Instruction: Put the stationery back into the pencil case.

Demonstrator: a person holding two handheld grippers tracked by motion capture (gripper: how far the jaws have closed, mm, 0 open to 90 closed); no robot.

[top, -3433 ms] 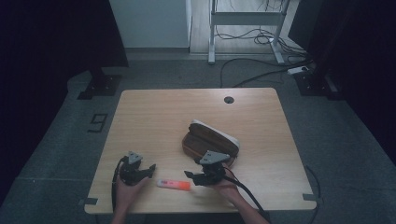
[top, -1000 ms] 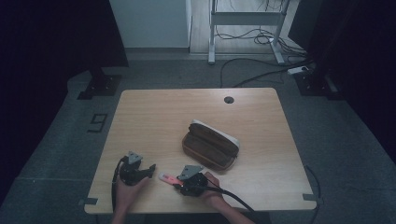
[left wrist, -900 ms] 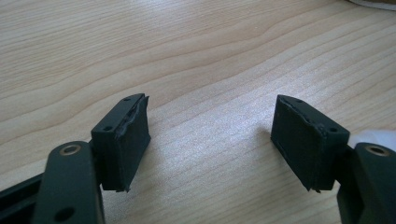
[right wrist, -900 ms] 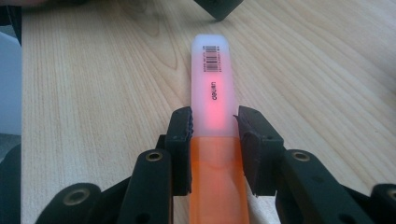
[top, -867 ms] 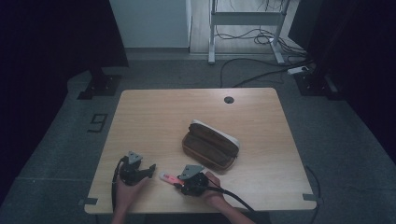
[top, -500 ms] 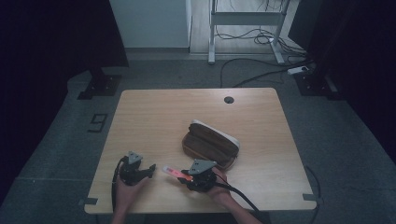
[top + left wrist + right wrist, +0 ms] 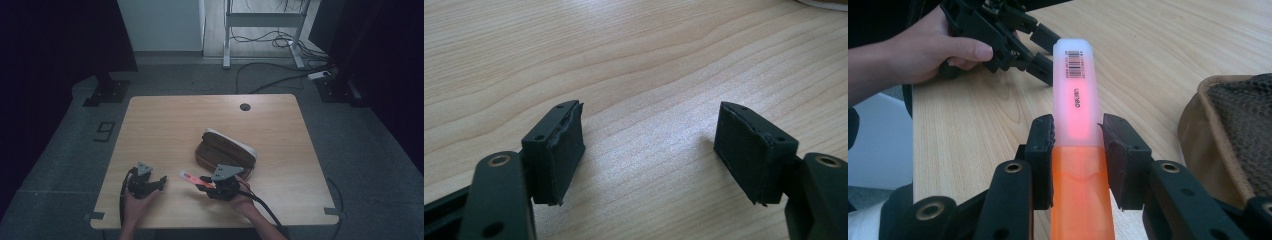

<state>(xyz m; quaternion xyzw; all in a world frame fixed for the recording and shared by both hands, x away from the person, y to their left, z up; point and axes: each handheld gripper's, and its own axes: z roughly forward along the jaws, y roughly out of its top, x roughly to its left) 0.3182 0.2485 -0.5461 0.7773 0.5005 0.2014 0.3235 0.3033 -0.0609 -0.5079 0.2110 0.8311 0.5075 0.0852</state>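
My left tongs (image 7: 161,181) rest on the table (image 7: 165,125) at the near left. Their two black jaws are spread wide, and there is only bare wood between them. They hold nothing. I would keep them right there, out of the way, so they do not bump anything.

In the middle is the marker (image 7: 1077,125). It has a see-through pink cap end and an orange body. My right tongs (image 7: 1077,131) are pinching it, with one pad on each side just where the pink meets the orange. The pink end sticks out in front, toward my left hand (image 7: 923,57). In the view from above, the marker (image 7: 192,178) is just left of my right tongs (image 7: 206,184), near the front of the table.

To the right is the brown pencil case (image 7: 225,152). It lies open, and I can see its dark net inside (image 7: 1243,130). It sits just beside my right tongs.

I think the job now is to put the marker in the case. To do it well, I should keep the squeeze steady so the marker does not slip. I should carry it over the tan rim, not knock into it. Then I should lower it flat and along the case before I let go.
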